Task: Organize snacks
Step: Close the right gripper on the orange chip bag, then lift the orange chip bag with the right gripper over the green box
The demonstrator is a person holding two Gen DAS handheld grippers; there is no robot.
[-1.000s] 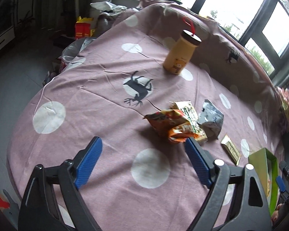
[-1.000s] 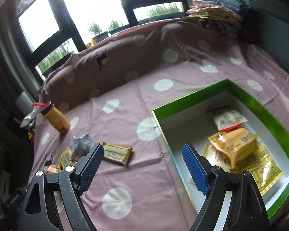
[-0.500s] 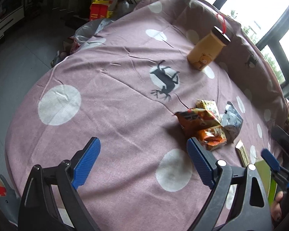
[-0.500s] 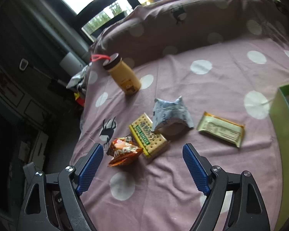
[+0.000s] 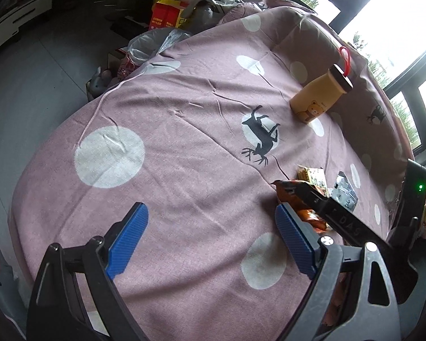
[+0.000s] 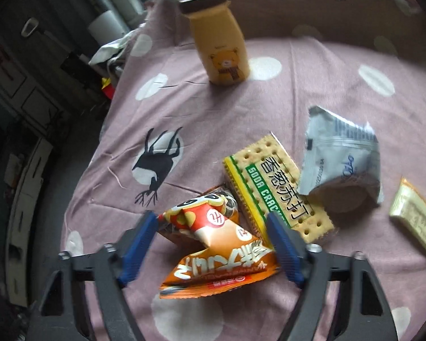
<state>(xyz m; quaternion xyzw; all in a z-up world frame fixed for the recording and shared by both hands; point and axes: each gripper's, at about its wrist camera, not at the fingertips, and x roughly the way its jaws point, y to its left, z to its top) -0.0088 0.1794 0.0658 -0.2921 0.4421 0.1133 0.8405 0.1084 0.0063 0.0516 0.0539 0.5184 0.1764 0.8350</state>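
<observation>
The right claw [image 6: 213,244] straddles the crinkled orange foil snack packet [image 6: 213,244], jaws closing, blue pads at its two sides and not yet plainly pressing; that placement suggests a pick-up. The packet lies on the pink polka-dot cloth surface [image 6: 326,65], puffed and creased, with white lettering and a cartoon face, its upper end touching the yellow-green soda cracker pack [image 6: 275,184]. Just beside that sits a grey foil pouch [image 6: 340,159], with a gold wrapped bar [image 6: 414,221] further right. The left claw [image 5: 210,238] hangs released, jaws wide over bare cloth, likely waiting.
</observation>
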